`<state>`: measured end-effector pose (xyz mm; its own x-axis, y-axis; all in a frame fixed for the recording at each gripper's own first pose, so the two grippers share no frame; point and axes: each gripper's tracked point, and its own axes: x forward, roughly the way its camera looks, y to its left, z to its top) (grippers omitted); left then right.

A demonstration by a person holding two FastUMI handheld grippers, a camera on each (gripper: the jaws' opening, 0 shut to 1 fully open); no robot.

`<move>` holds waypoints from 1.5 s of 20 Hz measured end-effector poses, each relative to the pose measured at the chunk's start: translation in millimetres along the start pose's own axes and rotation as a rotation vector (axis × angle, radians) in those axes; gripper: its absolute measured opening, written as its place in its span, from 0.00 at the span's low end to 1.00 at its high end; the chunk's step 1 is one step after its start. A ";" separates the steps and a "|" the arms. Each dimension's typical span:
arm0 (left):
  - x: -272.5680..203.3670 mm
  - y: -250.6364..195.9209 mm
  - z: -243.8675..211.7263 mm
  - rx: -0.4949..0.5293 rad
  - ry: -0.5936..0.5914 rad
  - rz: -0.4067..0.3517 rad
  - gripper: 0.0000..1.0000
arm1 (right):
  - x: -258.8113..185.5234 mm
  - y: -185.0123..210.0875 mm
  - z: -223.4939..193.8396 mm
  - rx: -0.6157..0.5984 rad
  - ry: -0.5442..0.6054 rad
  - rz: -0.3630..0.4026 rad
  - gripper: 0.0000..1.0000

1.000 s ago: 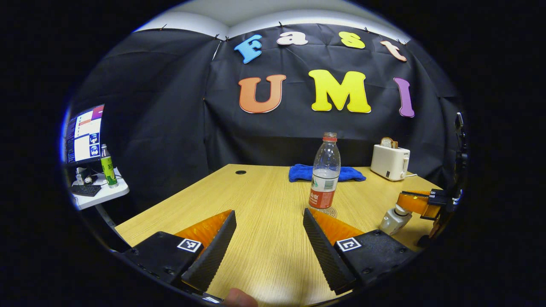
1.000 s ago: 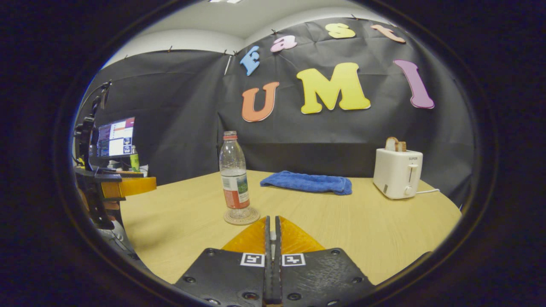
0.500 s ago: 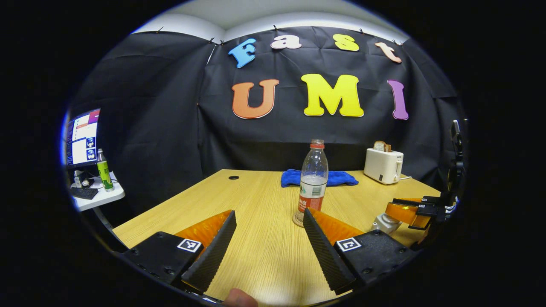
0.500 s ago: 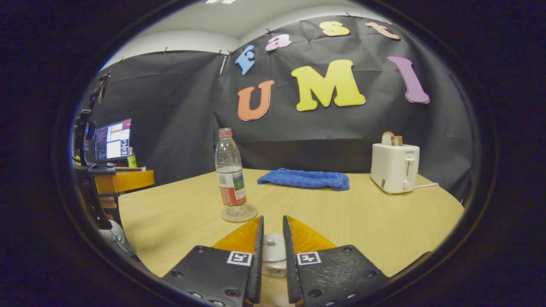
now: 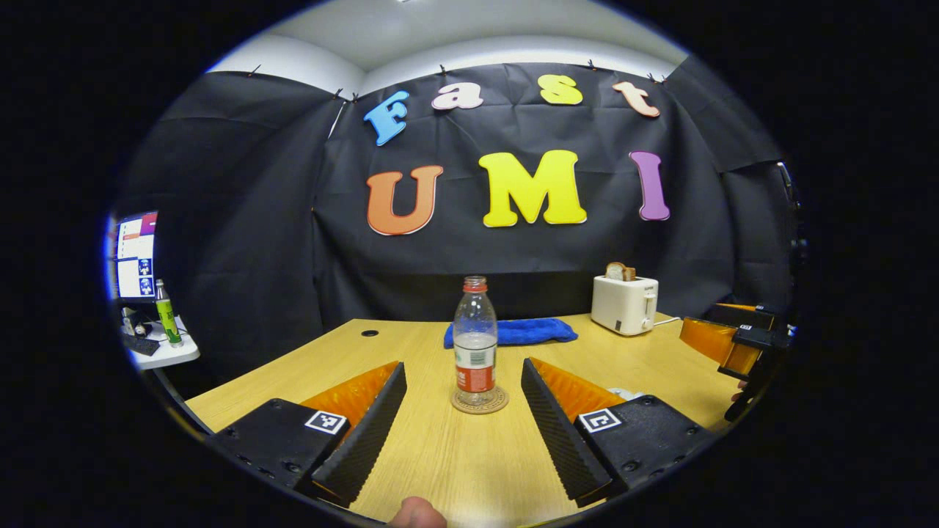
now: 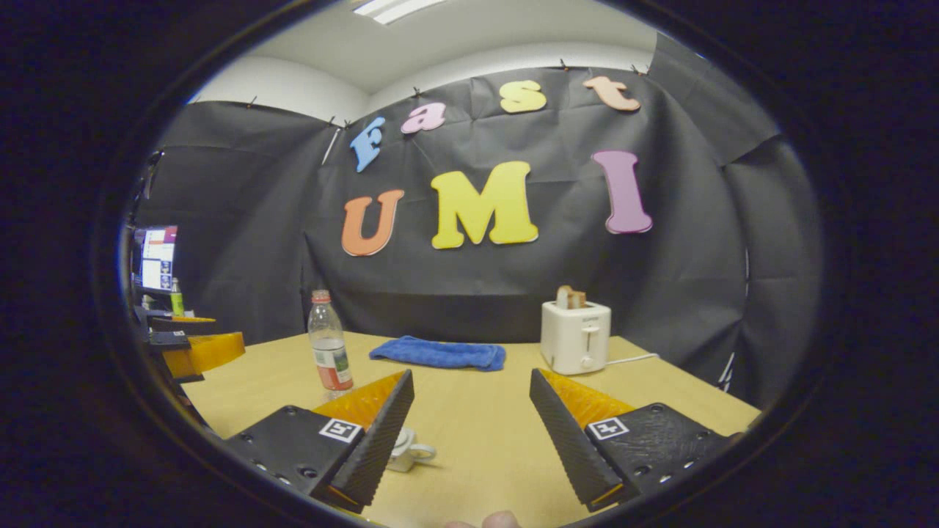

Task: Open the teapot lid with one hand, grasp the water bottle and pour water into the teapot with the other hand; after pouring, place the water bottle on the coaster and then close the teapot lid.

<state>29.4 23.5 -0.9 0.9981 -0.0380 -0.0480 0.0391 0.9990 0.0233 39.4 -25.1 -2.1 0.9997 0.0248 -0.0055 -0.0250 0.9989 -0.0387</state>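
Observation:
A clear water bottle (image 5: 475, 341) with a red label stands upright on a round coaster (image 5: 479, 401) in mid-table. My left gripper (image 5: 462, 433) is open, well short of the bottle, which shows between its fingers. In the right gripper view the bottle (image 6: 329, 352) stands at the left. My right gripper (image 6: 473, 440) is open with nothing between its fingers. A small white teapot (image 6: 407, 449) sits just beyond its left finger, mostly hidden by it. A sliver of the teapot (image 5: 623, 394) peeks over the left gripper's right finger. Each gripper shows at the edge of the other's view.
A blue cloth (image 6: 439, 353) lies at the back of the wooden table (image 6: 660, 381). A white toaster (image 6: 576, 336) with bread stands at the back right. A side table with a monitor (image 5: 133, 257) and a green bottle (image 5: 166, 315) stands off to the left.
My right gripper went from shut to open around the teapot's lid knob, then drew back. Both grippers pulled away from the table's middle, so the bottle looks farther off.

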 end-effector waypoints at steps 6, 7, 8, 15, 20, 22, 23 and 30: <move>-23.8 -48.2 25.6 0.030 -0.098 -0.052 0.96 | -53.4 -33.2 28.4 -0.073 -0.094 -0.120 0.95; -25.5 -51.8 28.9 0.033 -0.112 -0.052 0.97 | -57.6 -35.0 29.5 -0.064 -0.095 -0.132 0.95; -27.2 -56.0 28.9 0.032 -0.118 -0.056 0.96 | -61.3 -36.1 26.8 -0.052 -0.090 -0.136 0.95; -36.4 -50.1 24.9 0.024 -0.136 -0.043 0.97 | -71.1 -23.0 18.5 -0.038 -0.072 -0.144 0.95; -39.5 -35.1 28.5 0.018 -0.146 -0.020 0.96 | -68.1 -4.7 25.5 -0.043 -0.088 -0.120 0.96; -40.4 -30.9 30.1 0.017 -0.145 -0.013 0.96 | -67.9 -2.8 26.5 -0.047 -0.088 -0.116 0.96; -40.8 -31.2 29.9 0.017 -0.147 -0.015 0.96 | -67.0 -2.3 26.9 -0.047 -0.090 -0.116 0.97; -43.0 -31.5 29.7 0.017 -0.143 -0.016 0.96 | -66.1 -6.3 26.7 -0.044 -0.083 -0.124 0.97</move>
<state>-13.4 -7.1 30.1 0.9939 -0.0579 0.0939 0.0543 0.9977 0.0404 -26.4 -32.1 25.1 0.9920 -0.0933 0.0848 0.0999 0.9920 -0.0774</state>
